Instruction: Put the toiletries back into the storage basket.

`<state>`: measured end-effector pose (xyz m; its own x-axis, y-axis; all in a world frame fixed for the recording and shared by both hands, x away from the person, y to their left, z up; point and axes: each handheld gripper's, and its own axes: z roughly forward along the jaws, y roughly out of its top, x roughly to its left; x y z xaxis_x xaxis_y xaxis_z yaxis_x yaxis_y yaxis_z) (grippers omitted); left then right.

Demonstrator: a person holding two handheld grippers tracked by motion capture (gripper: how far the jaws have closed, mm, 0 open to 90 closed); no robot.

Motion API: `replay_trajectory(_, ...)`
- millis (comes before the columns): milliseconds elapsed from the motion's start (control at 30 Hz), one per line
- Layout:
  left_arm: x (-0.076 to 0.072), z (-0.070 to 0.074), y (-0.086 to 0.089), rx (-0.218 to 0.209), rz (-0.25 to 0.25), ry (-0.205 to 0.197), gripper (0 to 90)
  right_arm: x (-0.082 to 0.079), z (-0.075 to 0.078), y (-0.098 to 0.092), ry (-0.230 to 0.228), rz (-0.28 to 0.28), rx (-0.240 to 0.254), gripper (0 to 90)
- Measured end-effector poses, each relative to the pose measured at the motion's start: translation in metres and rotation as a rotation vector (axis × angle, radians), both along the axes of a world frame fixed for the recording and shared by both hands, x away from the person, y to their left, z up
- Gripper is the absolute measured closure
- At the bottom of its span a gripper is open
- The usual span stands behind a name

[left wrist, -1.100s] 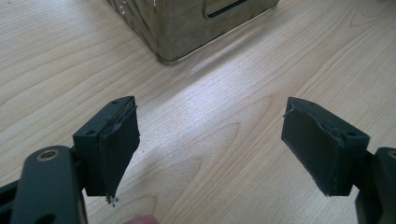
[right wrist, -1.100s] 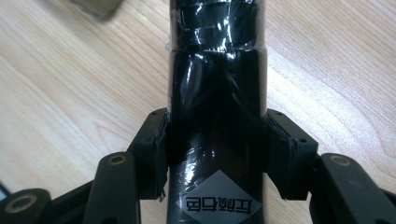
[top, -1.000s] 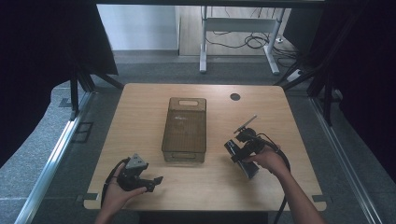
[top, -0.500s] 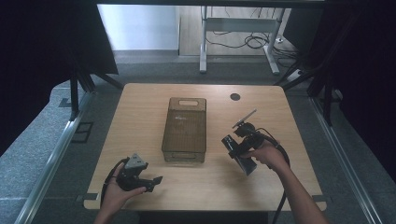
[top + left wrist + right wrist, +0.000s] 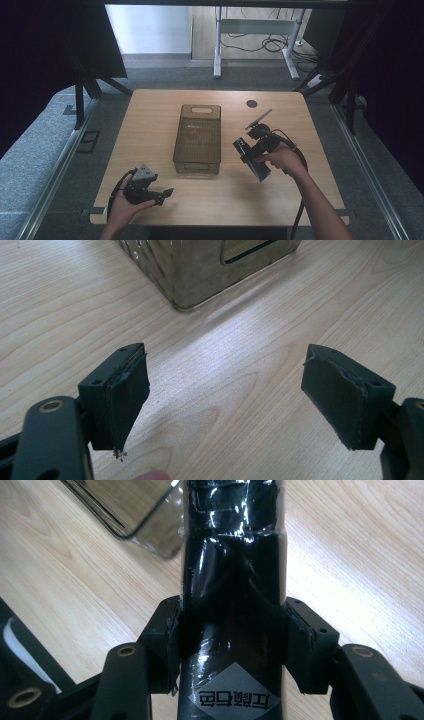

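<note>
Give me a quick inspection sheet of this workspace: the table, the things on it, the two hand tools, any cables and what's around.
Surface: light wooden table, bare, with a small round dark spot near its far edge.
Job's things: translucent brown rectangular plastic box at mid-table; glossy black plastic-wrapped packet with a grey diamond label.
Clutter: nothing seen.
Grippers: left gripper low over the table's near left, fingers wide apart, nothing between them; right gripper to the right of the box, fingers clamped on the packet's sides.
Cables: a black cable trails from the right gripper; loose cables on the floor beyond.
Surroundings: grey carpet, white desk frame, dark curtains at both sides.
</note>
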<state>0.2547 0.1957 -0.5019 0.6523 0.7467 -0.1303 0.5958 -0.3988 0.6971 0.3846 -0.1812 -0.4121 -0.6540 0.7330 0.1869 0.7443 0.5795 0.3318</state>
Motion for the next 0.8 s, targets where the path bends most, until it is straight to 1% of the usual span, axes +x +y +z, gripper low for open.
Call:
replay_trajectory(133,0.0,0.0,0.0,0.001,0.0,-0.001,19.4,0.003,0.006,0.004,0.001,-0.002,0.014,47.1)
replay_trajectory(233,0.0,0.0,0.0,0.0,0.0,-0.001,19.4,0.005,0.01,0.006,-0.008,-0.001,0.022,47.1)
replay_trajectory(267,0.0,0.0,0.0,0.0,0.0,-0.002,19.4,0.006,0.011,0.008,-0.003,-0.01,0.031,47.1)
replay_trajectory(333,0.0,0.0,0.0,0.0,-0.001,-0.002,19.4,0.008,0.012,0.009,-0.001,-0.008,0.041,47.2)
replay_trajectory(800,0.0,0.0,0.001,-0.006,0.002,-0.002,19.4,0.021,0.016,0.028,0.013,0.0,0.071,47.2)
